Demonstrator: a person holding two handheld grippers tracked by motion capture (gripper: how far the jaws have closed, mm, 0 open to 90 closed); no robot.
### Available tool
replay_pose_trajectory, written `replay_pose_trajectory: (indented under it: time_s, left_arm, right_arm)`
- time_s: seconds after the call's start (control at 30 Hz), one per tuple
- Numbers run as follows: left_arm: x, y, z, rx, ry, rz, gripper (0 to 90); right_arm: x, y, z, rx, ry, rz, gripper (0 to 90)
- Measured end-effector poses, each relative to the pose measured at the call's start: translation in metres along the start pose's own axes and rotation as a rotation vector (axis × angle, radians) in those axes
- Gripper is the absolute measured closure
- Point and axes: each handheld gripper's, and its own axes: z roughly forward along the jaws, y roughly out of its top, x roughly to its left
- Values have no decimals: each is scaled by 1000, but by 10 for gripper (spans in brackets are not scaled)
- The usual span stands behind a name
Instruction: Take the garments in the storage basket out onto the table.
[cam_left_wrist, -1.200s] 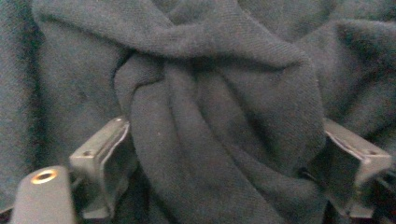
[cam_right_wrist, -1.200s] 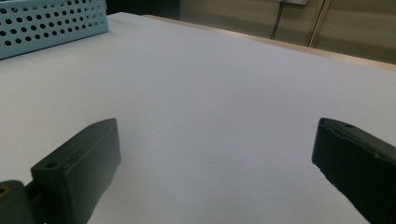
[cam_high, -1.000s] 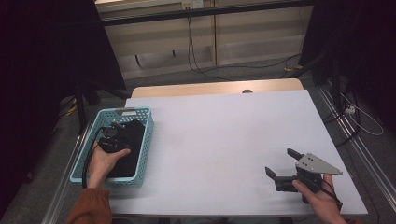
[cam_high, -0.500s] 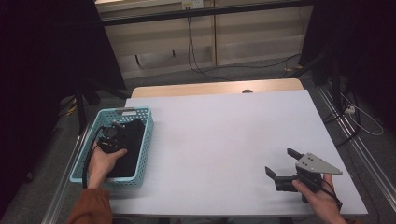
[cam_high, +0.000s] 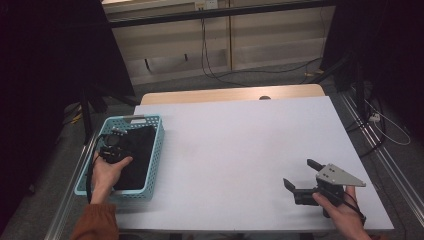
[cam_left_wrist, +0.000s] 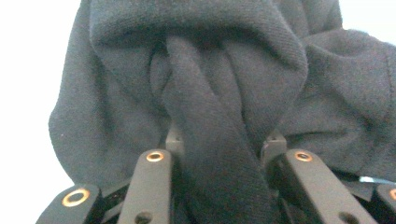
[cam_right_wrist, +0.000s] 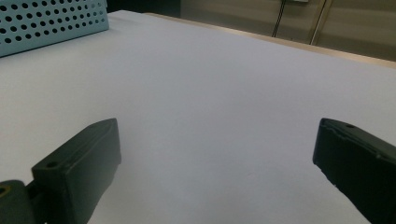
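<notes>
Left gripper view says it plainly: the left gripper (cam_left_wrist: 219, 158) has just been closing its jaws, and a thick fold of the dark cloth (cam_left_wrist: 219, 93) is now pinched between them. From the high view the cloth (cam_high: 140, 150) lies in the blue basket (cam_high: 156, 150) at the table's left edge, the hand down inside it. With the grab made, lifting the cloth out looks like the next move. Over at the near right, the right gripper (cam_high: 305, 182) waits above the white table (cam_high: 235, 145), jaws wide apart and holding nothing.
</notes>
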Motion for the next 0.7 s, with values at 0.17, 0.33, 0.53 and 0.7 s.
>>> replay_pose_trajectory:
  time_s: [0.17,0.33,0.53,0.7]
  left_arm:
    - [5,-2,-7,-36,-6,-14,665]
    - [6,-3,-13,-78,3,-40,664]
    - [8,-5,-21,-131,-9,-48,664]
    - [10,-6,-25,-186,-7,-73,664]
  right_arm:
    - [0,0,0,-1,-1,1,4]
    - [0,0,0,1,-2,1,4]
    - [0,0,0,0,-3,0,4]
    - [-1,0,-1,0,-7,3,4]
